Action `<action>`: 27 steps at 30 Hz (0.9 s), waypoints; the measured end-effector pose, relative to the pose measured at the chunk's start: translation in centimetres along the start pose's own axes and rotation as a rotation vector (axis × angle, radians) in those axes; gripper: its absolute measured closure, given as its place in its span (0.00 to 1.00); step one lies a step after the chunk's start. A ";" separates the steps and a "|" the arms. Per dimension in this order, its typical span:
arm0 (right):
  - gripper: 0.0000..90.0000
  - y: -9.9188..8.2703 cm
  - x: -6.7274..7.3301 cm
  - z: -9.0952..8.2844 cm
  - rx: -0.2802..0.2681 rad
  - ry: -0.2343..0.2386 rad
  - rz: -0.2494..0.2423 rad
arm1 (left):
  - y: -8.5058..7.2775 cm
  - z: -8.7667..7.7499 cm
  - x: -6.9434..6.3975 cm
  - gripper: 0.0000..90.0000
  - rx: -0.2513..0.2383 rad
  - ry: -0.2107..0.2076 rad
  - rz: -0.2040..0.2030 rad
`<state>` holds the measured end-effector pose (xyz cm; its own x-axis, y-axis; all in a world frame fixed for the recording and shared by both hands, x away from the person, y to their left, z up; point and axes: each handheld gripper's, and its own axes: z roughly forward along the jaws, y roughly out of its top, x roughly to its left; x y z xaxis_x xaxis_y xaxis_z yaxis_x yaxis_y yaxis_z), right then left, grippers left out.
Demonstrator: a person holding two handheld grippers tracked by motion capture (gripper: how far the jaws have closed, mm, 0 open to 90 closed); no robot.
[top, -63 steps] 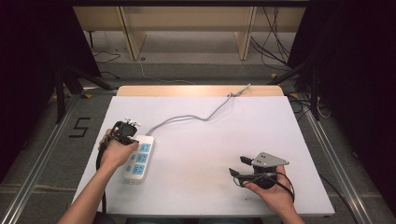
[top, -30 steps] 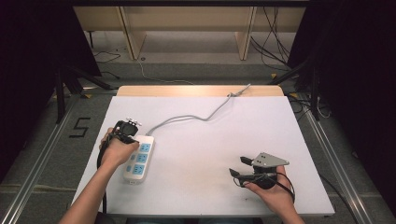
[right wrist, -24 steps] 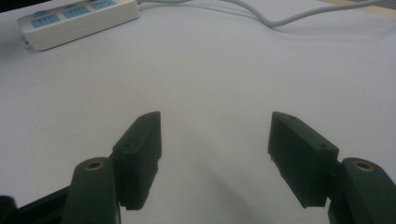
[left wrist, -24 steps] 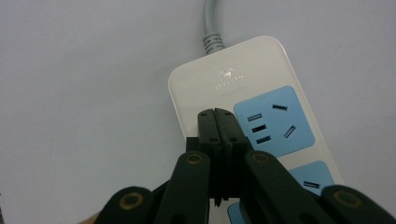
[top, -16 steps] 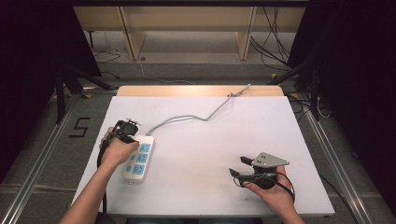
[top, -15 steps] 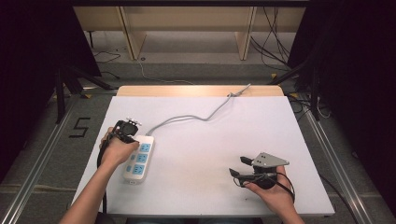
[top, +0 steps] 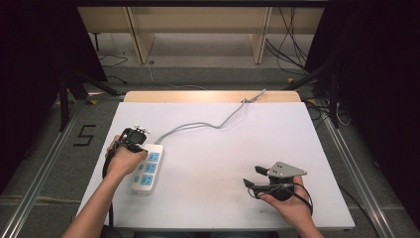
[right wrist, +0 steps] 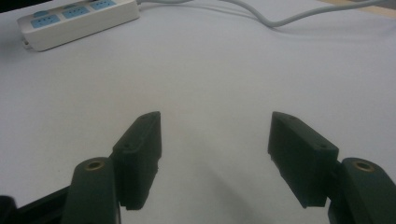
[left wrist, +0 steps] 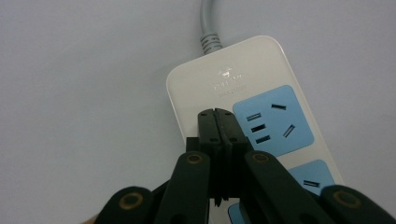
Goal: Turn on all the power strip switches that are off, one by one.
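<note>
A white power strip [top: 146, 169] with blue sockets lies at the table's left, its grey cord [top: 208, 122] running off toward the far edge. In the left gripper view my left gripper [left wrist: 215, 114] is shut, its tips joined over the white cord end of the power strip [left wrist: 233, 79], just beside the first blue socket [left wrist: 272, 120]; whether they touch it I cannot tell. In the high view that left gripper [top: 134, 138] sits at the strip's far end. My right gripper [right wrist: 214, 126] is open over bare table with nothing between its fingers, at the high view's right gripper [top: 251, 177] near the front right.
The white table [top: 297, 144] has a wooden strip along its far edge. In the right gripper view the power strip [right wrist: 74, 21] lies far off at the upper left with its cord [right wrist: 280, 18] beyond. Dark floor with cables surrounds the table.
</note>
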<state>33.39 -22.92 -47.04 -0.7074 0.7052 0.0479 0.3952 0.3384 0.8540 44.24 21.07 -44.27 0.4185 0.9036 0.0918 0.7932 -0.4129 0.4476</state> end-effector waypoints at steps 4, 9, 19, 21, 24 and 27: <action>0.40 0.0 0.0 0.0 0.000 -0.003 -0.005 | -0.1 0.0 0.0 1.00 0.000 -0.001 0.006; 0.40 0.0 0.0 0.0 -0.001 -0.004 -0.004 | -0.2 -0.2 0.2 1.00 -0.005 -0.014 -0.003; 0.40 0.0 0.0 -0.1 -0.001 -0.002 -0.003 | -0.4 -0.3 0.3 1.00 -0.018 -0.002 -0.003; 0.40 0.0 0.0 0.0 0.000 -0.001 -0.003 | -0.4 -0.4 0.3 1.00 -0.023 -0.003 -0.004; 0.40 0.0 0.0 -0.1 0.001 -0.004 -0.004 | -0.5 -0.6 0.3 1.00 -0.026 -0.003 -0.001; 0.40 0.0 0.0 -0.1 0.002 -0.003 -0.003 | -0.6 -0.8 0.2 1.00 -0.029 -0.002 -0.002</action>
<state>33.35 -22.96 -46.99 -0.7066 0.7063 0.0439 0.3945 0.3417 0.8530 43.55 21.56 -43.83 0.4181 0.9040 0.0893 0.7807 -0.4078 0.4735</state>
